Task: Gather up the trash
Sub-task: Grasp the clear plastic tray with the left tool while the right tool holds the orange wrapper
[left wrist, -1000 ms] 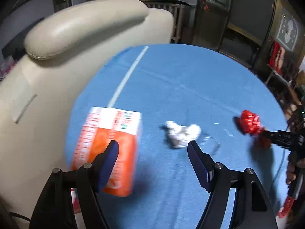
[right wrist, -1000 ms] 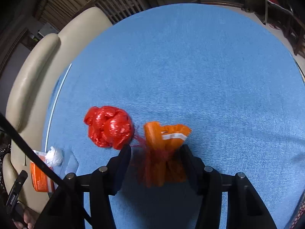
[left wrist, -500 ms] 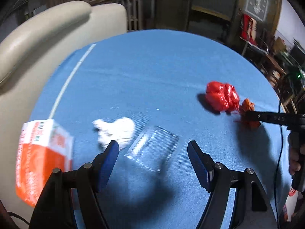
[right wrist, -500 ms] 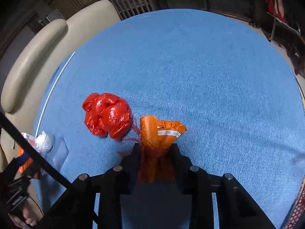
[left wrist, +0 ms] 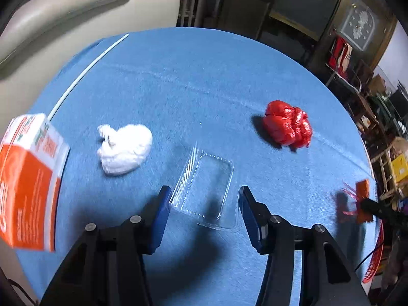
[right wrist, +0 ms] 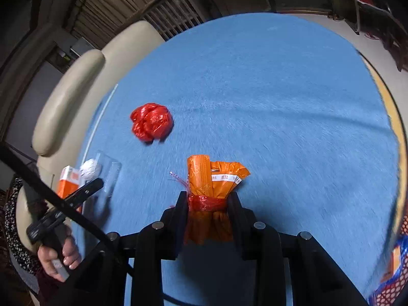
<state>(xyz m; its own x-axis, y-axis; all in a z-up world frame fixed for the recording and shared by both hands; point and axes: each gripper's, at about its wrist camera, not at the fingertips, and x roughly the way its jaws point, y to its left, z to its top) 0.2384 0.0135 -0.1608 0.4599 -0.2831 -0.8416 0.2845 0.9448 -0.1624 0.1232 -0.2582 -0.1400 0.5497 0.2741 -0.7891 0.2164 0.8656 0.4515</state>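
Left wrist view: my left gripper (left wrist: pixel 204 204) hangs over a round table covered in blue cloth (left wrist: pixel 204 81), its blue-padded fingers spread wide and holding nothing. A clear plastic tray (left wrist: pixel 206 191) lies flat on the cloth between them, and I cannot tell whether either pad touches its edges. Just beyond the tray and to its left sits a crumpled white tissue (left wrist: pixel 125 148). Farther left of the tray, at the table's edge, stands an orange and white carton (left wrist: pixel 28 178), somewhat blurred. Beyond the tray and to its right, well apart from it, rests a crumpled red plastic bag (left wrist: pixel 288 127). A cream armchair (left wrist: pixel 76 17) stands behind the table on the tray's far left. Right wrist view: my right gripper (right wrist: pixel 207 204) is clenched on an orange wrapper bundle (right wrist: pixel 214 181), bound with a red band and held above the cloth, well to the tray's right.
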